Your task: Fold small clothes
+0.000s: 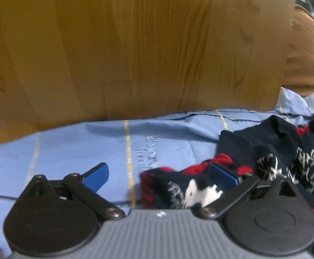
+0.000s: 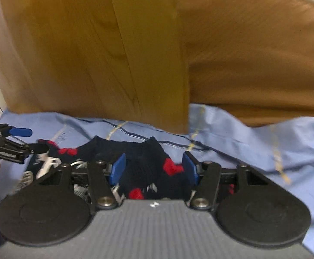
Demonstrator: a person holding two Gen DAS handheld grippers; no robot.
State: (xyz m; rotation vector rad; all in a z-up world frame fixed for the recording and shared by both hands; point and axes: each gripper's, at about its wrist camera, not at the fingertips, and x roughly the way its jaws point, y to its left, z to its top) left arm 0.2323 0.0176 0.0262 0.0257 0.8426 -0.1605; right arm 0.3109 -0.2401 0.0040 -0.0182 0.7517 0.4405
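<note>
A soft, light navy knitted sock (image 2: 148,168) with red-and-white pattern lies on the pale blue cloth (image 1: 70,146), between both grippers' spread, ungrasping blue fingers (image 2: 119,168); best pinched at its edges.

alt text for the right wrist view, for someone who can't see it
The right gripper straddles a bunched navy sock with red and white patterning, lying on a light blue cloth over a wooden table. The left gripper reaches the sock's other end at far left.
</note>
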